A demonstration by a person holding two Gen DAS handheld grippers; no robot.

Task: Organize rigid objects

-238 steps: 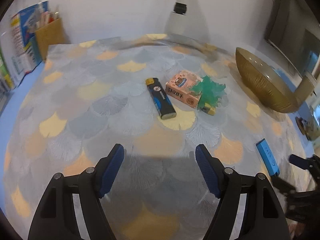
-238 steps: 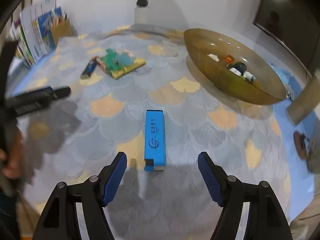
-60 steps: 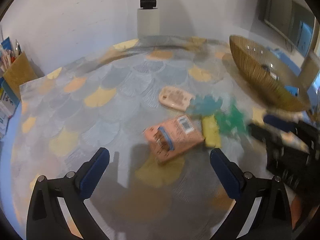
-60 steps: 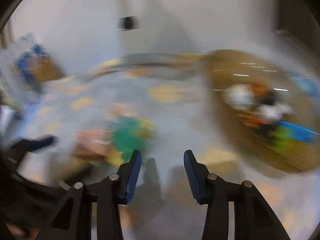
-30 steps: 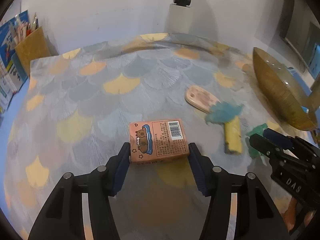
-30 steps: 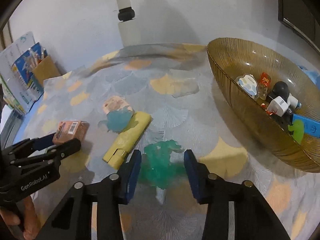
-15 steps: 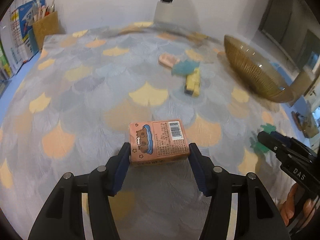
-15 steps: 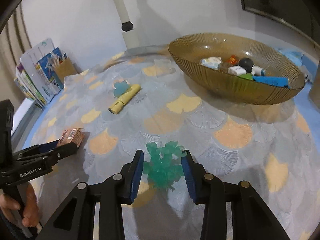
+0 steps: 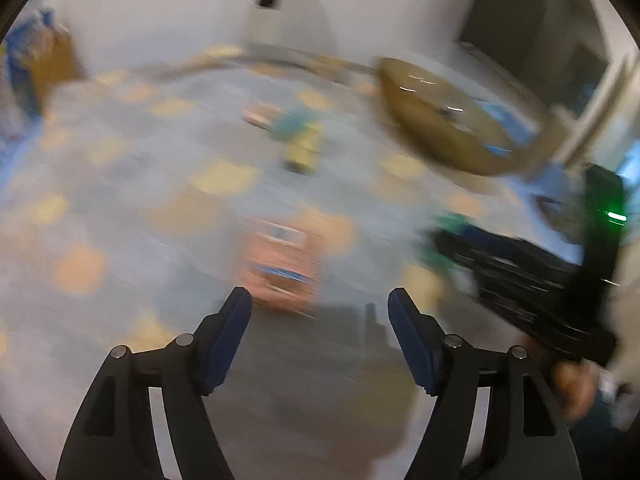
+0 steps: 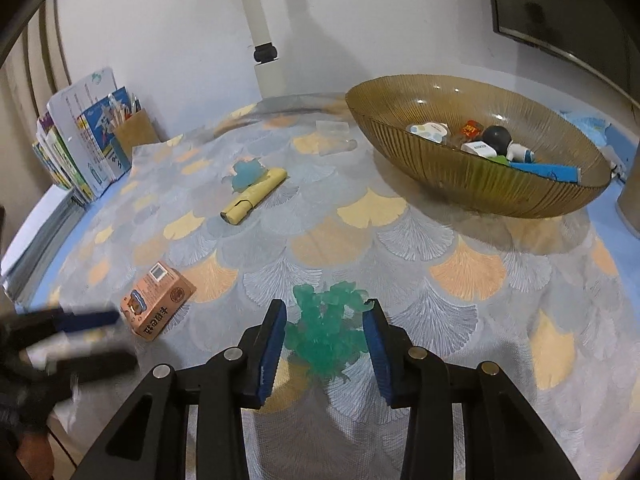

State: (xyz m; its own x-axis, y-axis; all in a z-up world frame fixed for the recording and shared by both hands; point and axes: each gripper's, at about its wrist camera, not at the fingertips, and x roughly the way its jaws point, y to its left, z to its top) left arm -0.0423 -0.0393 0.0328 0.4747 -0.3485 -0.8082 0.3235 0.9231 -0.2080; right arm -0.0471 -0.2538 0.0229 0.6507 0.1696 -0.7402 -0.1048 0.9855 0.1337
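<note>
The left wrist view is badly blurred. My left gripper point(image 9: 320, 304) has its jaws opening with nothing between them. The orange box point(image 9: 284, 268) lies on the patterned cloth just beyond its fingertips. The right wrist view shows that box point(image 10: 158, 300) flat on the cloth, with my left gripper point(image 10: 104, 340) a blur right beside it. My right gripper point(image 10: 324, 312) is shut on a translucent green toy point(image 10: 326, 328) low over the cloth. Further off lie a yellow tube point(image 10: 256, 196) and a pale blue toy point(image 10: 246, 174).
An amber glass bowl point(image 10: 472, 184) at the back right holds several small items, among them a blue stick. Books point(image 10: 80, 148) and a brown pen holder point(image 10: 134, 132) stand at the back left. A white post point(image 10: 266, 64) rises behind the table.
My left gripper has let go of the orange box, which now lies on the cloth, and its jaws stand wider. The right gripper has kept still with the green toy.
</note>
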